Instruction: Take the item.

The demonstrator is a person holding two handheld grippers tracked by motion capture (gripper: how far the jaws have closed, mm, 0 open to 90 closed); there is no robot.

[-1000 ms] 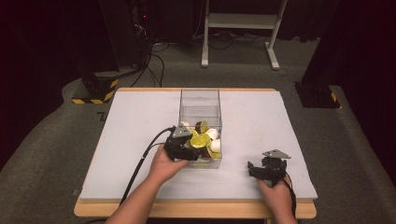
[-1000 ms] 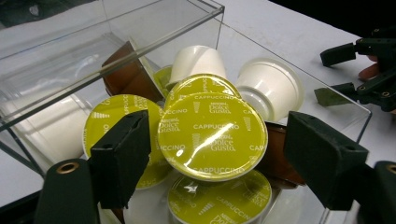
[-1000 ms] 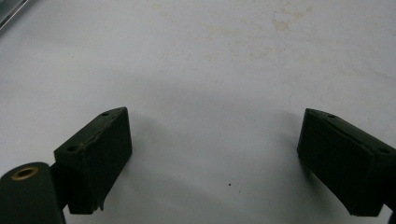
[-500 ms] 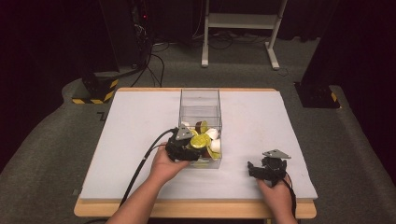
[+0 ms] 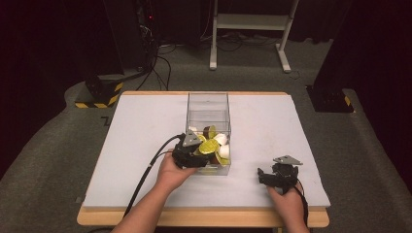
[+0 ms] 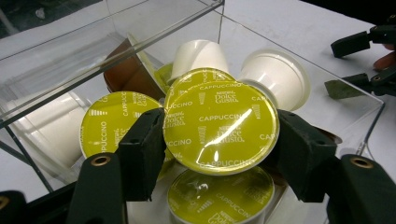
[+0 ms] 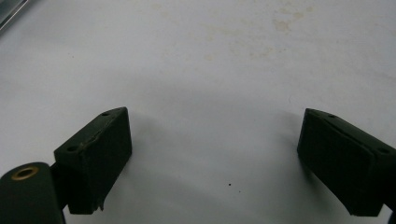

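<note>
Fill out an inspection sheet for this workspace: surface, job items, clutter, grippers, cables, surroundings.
Surface: white table top, faint stains.
Job's things: clear box holding coffee capsules; yellow-lidded Cappuccino capsule uppermost.
Clutter: nothing seen.
Grippers: left gripper has just closed its jaws on the capsule's rim; right gripper open over bare table.
Cables: black cable trails from left gripper off the near edge.
Surroundings: dark floor, white frame, hazard-striped base.

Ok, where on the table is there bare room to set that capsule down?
The white table lies bare left of the clear box, and right of it, beyond the right tongs. A bare strip runs along the near edge between the hands. Inside the box it is crowded: capsules pile around the held cappuccino capsule.
</note>
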